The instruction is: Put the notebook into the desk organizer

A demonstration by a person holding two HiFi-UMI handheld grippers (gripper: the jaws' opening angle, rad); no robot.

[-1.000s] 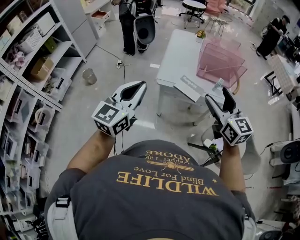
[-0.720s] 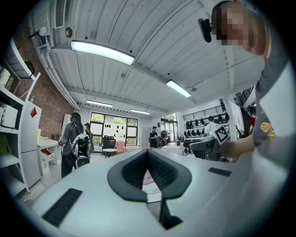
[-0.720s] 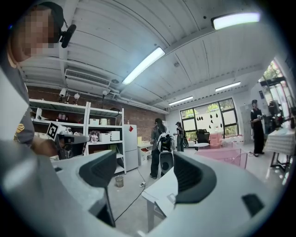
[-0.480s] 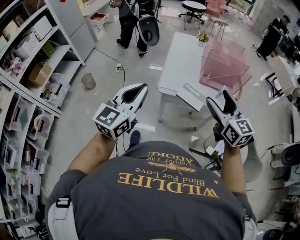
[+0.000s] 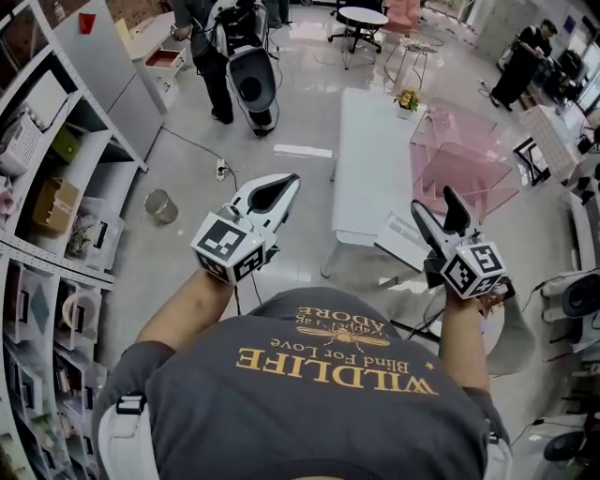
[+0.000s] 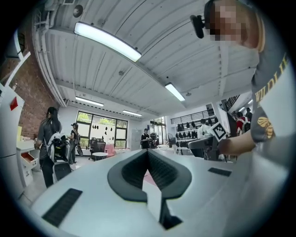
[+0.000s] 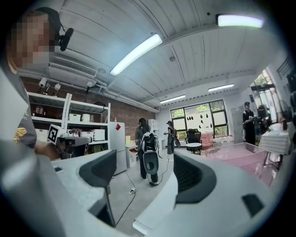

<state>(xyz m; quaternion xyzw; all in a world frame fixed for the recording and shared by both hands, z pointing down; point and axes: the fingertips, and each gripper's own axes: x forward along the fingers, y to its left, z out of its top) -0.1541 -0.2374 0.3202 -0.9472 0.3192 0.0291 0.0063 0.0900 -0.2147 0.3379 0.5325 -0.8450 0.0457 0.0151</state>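
Note:
A grey notebook (image 5: 404,240) lies flat at the near right corner of the white table (image 5: 367,141). Farther along the table stands the translucent pink desk organizer (image 5: 465,156), also visible as a pink mass (image 7: 240,152) in the right gripper view. My left gripper (image 5: 289,181) is held in the air left of the table, its jaws shut with nothing between them (image 6: 148,152). Just short of the notebook, my right gripper (image 5: 432,202) hovers with its jaws open and empty (image 7: 143,171).
Storage shelves (image 5: 47,187) line the left side. A metal bin (image 5: 161,206) and a cable lie on the floor. A person with a backpack (image 5: 234,56) stands beyond. A small flower pot (image 5: 407,98) sits on the table's far end. A round table (image 5: 361,17) stands farther back.
The view has shifted forward and the table now lies straight ahead. Both grippers have risen slightly; the left stays shut, the right stays open. The person with the backpack has walked farther away.

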